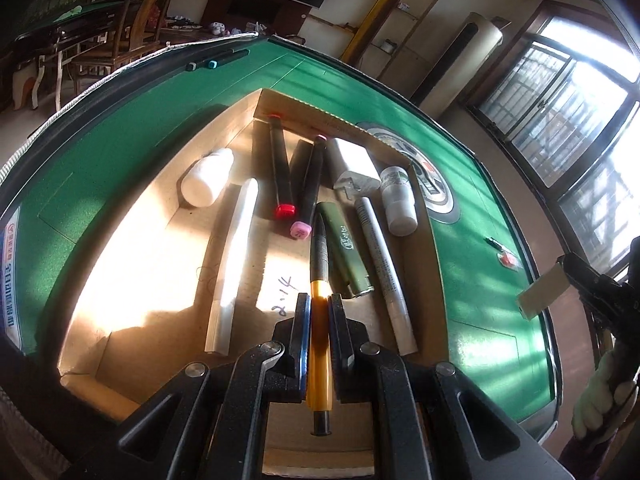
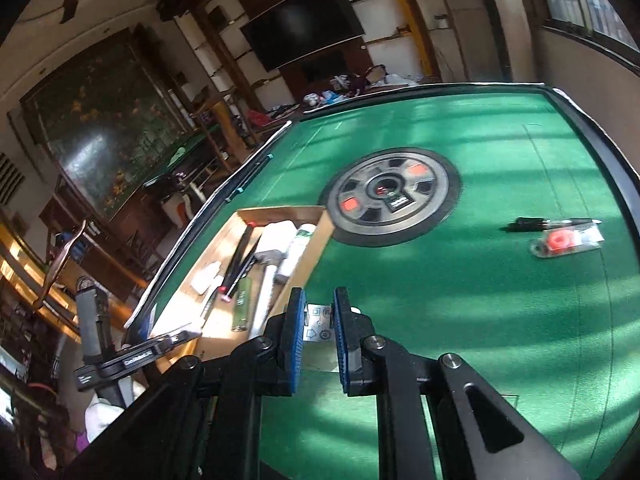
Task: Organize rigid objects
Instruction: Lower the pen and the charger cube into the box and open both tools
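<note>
Left fingers [image 1: 319, 312]: I hold them clamped on the orange pen [image 1: 319, 344], its dark tip aimed toward 12 o'clock over the box [image 1: 280, 104].
Right fingers [image 2: 319, 312]: closed on a small pale card [image 2: 318, 322] marked with printed symbols, above the green counter [image 2: 460, 320].
Box: at 10 o'clock in the right view; already holding markers [image 1: 282, 168], a green lighter [image 1: 344, 252], a silver pen [image 1: 380, 264], two white bottles [image 1: 208, 178] and a white stick [image 1: 236, 260].
Free slot: as I judge it, between the white stick and the green lighter, under the pen's tip.
Step in hand: lower the orange pen parallel to its neighbours, let go only once it lies flat, so it won't roll across the markers.
Card next: bring it in from 3 o'clock after my left hand clears.
Loose items: a black pen [image 2: 552, 224] and a red-filled packet [image 2: 568, 242] on the counter at 2 o'clock.
</note>
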Motion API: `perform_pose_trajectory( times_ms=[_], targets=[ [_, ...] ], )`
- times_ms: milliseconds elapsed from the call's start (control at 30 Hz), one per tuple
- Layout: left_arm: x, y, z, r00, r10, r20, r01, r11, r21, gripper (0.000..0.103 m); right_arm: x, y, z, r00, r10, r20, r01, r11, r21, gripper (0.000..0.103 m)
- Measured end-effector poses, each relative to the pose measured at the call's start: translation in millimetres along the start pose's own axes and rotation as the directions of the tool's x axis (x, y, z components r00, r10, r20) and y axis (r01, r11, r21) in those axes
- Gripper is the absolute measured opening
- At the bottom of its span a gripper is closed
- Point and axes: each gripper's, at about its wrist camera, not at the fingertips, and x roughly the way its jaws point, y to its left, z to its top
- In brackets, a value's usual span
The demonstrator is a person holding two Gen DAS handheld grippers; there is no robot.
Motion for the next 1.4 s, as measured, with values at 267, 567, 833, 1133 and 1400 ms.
perform_pose_trajectory(
  times_ms=[267,567,833,1133,1400],
  targets=[
    [11.6,14.8,2.2,0.997,0.073,-0.029,-0.073,0.997,-0.021,0.008,50.2,55.7,-12.1,0.985,0.107,-0.137,-0.117,0.991,-0.065,0.014],
    [-24.5,21.0,7.4,0.992,0.085,0.097,-0.080,0.996,-0.047,0.052,109.1,93.9,-24.9,0.953,0.111,-0.283,-0.148,0.982,-0.114,0.014],
    [-48.5,29.4,11.5,0.980,0.088,0.177,-0.079,0.995,-0.059,0.065,155.5,112.0,-17.2,0.939,0.060,-0.338,-0.116,0.982,-0.149,0.014],
    [-53.3,37.2,11.4,0.973,0.118,0.201,-0.103,0.991,-0.081,0.066,185.9,111.9,-26.7,0.923,-0.010,-0.384,-0.050,0.988,-0.147,0.018],
    [-52.6,25.0,12.4,0.963,0.176,0.205,-0.166,0.984,-0.065,0.071,150.4,102.9,-18.5,0.960,0.035,-0.277,-0.081,0.984,-0.158,0.043]
  ],
)
